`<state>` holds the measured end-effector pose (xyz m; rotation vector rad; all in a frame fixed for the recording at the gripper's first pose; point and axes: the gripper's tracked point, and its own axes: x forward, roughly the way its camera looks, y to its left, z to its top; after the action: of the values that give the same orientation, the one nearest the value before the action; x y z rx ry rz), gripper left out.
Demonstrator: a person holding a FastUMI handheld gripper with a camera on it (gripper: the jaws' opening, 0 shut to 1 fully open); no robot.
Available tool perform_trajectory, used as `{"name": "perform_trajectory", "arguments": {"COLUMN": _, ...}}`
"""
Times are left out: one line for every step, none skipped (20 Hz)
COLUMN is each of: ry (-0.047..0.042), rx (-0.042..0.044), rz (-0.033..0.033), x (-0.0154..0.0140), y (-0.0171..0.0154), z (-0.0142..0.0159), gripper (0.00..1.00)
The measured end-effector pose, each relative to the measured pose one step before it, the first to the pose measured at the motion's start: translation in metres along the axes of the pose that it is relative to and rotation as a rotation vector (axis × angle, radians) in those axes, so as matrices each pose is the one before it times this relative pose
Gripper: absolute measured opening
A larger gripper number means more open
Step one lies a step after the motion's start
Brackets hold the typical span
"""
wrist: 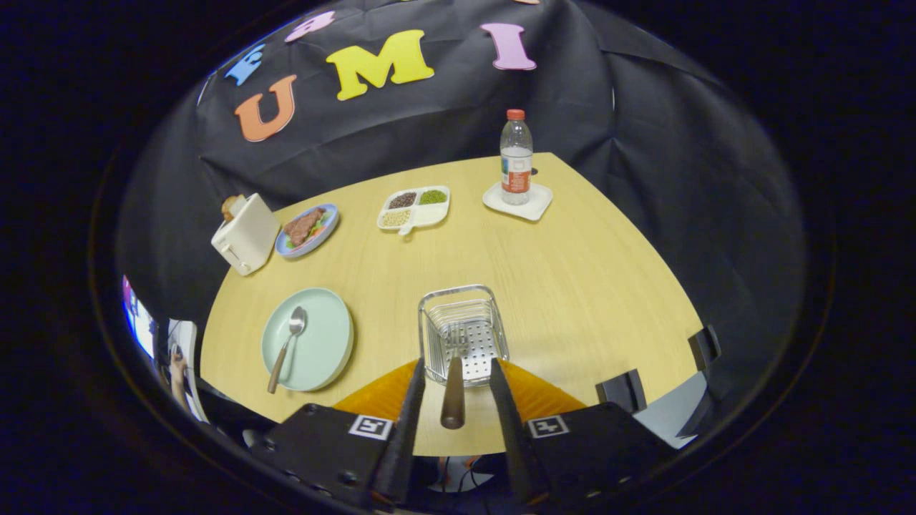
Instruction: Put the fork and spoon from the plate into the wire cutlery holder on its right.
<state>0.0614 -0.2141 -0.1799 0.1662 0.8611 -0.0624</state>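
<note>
Roughly halfway. Fork (454,372) already standing in the wire cutlery holder (462,334), tines down inside the basket, wooden handle sticking up toward the camera between the two fingers. Gripper (454,386) spread wide, fingers clear of the handle on either side, holding nothing; probably just let go, though any light contact is hard to rule out from this angle. Spoon (288,345) not yet moved, lying on the pale green plate (329,350) left of the holder. Left to do: swing over to the plate, pick up the spoon, drop it beside the fork.
</note>
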Motion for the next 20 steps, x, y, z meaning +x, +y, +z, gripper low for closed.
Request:
{"name": "perform_trajectory", "arguments": {"ry": -0.01595, "rx": -0.00443, "rz": -0.0055, "x": -0.00194, "y": 0.00005, "z": 0.00268, "gripper": 0.67}}
{"name": "perform_trajectory", "arguments": {"ry": -0.01844, "rx": -0.01001, "rz": -0.00117, "x": -0.00315, "y": 0.00335, "z": 0.00354, "gripper": 0.81}}
{"name": "perform_trajectory", "arguments": {"ry": -0.01604, "rx": -0.01501, "rz": -0.00611, "x": -0.00217, "y": 0.00313, "z": 0.00271, "gripper": 0.89}}
{"name": "perform_trajectory", "arguments": {"ry": -0.01257, "rx": -0.01552, "rz": -0.00547, "x": -0.00157, "y": 0.00414, "z": 0.00315, "gripper": 0.93}}
{"name": "perform_trajectory", "arguments": {"ry": -0.01087, "rx": -0.00847, "rz": -0.00174, "x": -0.00302, "y": 0.00477, "z": 0.00177, "gripper": 0.97}}
{"name": "perform_trajectory", "arguments": {"ry": -0.00769, "rx": -0.00386, "rz": 0.00354, "x": -0.00244, "y": 0.00743, "z": 0.0017, "gripper": 0.97}}
{"name": "perform_trajectory", "arguments": {"ry": -0.00518, "rx": -0.00325, "rz": 0.00399, "x": -0.00094, "y": 0.00726, "z": 0.00105, "gripper": 0.97}}
{"name": "perform_trajectory", "arguments": {"ry": -0.00015, "rx": -0.00612, "rz": 0.00785, "x": -0.00077, "y": 0.00917, "z": 0.00012, "gripper": 0.96}}
{"name": "perform_trajectory", "arguments": {"ry": 0.00478, "rx": -0.00708, "rz": 0.01201, "x": -0.00043, "y": 0.01113, "z": -0.00161, "gripper": 0.97}}
{"name": "perform_trajectory", "arguments": {"ry": 0.00478, "rx": -0.00478, "rz": 0.00811, "x": -0.0002, "y": 0.01024, "z": -0.00014, "gripper": 0.96}}
{"name": "perform_trajectory", "arguments": {"ry": 0.00211, "rx": -0.00437, "rz": 0.00659, "x": 0.00026, "y": 0.00971, "z": 0.00046, "gripper": 0.96}}
{"name": "perform_trajectory", "arguments": {"ry": -0.0001, "rx": -0.0057, "rz": 0.00481, "x": 0.00116, "y": 0.00967, "z": 0.00041, "gripper": 0.96}}
{"name": "perform_trajectory", "arguments": {"ry": 0.00058, "rx": -0.00617, "rz": 0.00778, "x": 0.00183, "y": 0.01095, "z": -0.00018, "gripper": 0.96}}
{"name": "perform_trajectory", "arguments": {"ry": 0.00362, "rx": -0.00584, "rz": 0.00942, "x": 0.00193, "y": 0.0113, "z": -0.00136, "gripper": 0.97}}
{"name": "perform_trajectory", "arguments": {"ry": 0.0062, "rx": -0.00825, "rz": 0.01065, "x": 0.00368, "y": 0.01172, "z": -0.00184, "gripper": 0.97}}
{"name": "perform_trajectory", "arguments": {"ry": 0.00821, "rx": -0.00887, "rz": 0.00803, "x": 0.00345, "y": 0.01198, "z": -0.0018, "gripper": 0.96}}
{"name": "perform_trajectory", "arguments": {"ry": 0.00853, "rx": -0.00909, "rz": 0.00664, "x": 0.00373, "y": 0.01112, "z": -0.00298, "gripper": 0.96}}
{"name": "perform_trajectory", "arguments": {"ry": 0.0074, "rx": -0.00776, "rz": 0.0061, "x": 0.00505, "y": 0.01123, "z": -0.00182, "gripper": 0.97}}
{"name": "perform_trajectory", "arguments": {"ry": 0.00859, "rx": -0.00851, "rz": 0.00697, "x": 0.00455, "y": 0.01144, "z": -0.00293, "gripper": 0.97}}
{"name": "perform_trajectory", "arguments": {"ry": 0.01036, "rx": -0.00978, "rz": 0.0076, "x": 0.00534, "y": 0.01206, "z": -0.00295, "gripper": 0.96}}
